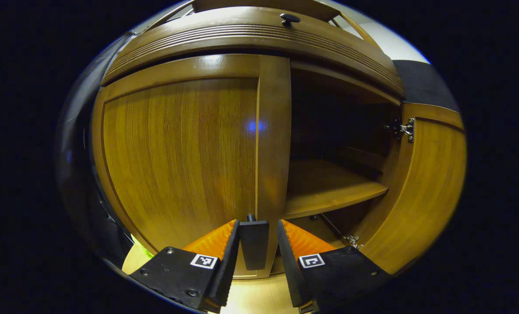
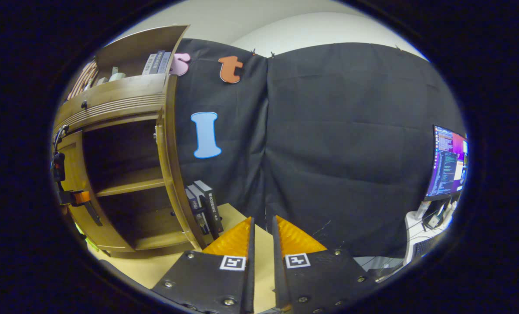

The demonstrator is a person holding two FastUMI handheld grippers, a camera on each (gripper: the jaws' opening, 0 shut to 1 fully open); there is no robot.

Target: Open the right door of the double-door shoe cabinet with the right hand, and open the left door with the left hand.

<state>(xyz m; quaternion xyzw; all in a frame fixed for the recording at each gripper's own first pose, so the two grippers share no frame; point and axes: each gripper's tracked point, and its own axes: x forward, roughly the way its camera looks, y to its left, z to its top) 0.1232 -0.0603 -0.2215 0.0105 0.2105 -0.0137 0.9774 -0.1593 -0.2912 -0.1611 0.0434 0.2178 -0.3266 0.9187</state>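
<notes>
In the left gripper view, the left gripper (image 1: 258,237) sits closest to the camera, its two fingers (image 1: 215,244) standing either side of a dark block-shaped door handle (image 1: 254,244). Whether both fingers actually press on the handle cannot be told; a narrow gap seems to show on the right side. The handle belongs to the left door (image 1: 176,148) of the wooden shoe cabinet (image 1: 250,39), and this door stands closed, its grained panel and upright stile facing the camera. Just right of the stile the cabinet's right half is open and dark inside, with a wooden shelf (image 1: 329,187) crossing it. The right door (image 1: 420,183) is swung wide open at the far right, a metal hinge (image 1: 406,129) showing at its upper inner edge. Above the doors runs a ribbed moulding with a small dark knob (image 1: 289,18).

In the right gripper view, the right gripper (image 2: 261,235) hangs well away from the cabinet with its jaws nearly together and nothing between them, above a pale tabletop (image 2: 154,266). Farther off on the left stands the shoe cabinet (image 2: 120,100), its right half open with a shelf (image 2: 130,181) inside, and the left gripper (image 2: 74,198) at the left door. A few books (image 2: 205,205) lean beside the cabinet's right side, and more items sit on its top. At the far right a lit monitor (image 2: 447,161) stands.
</notes>
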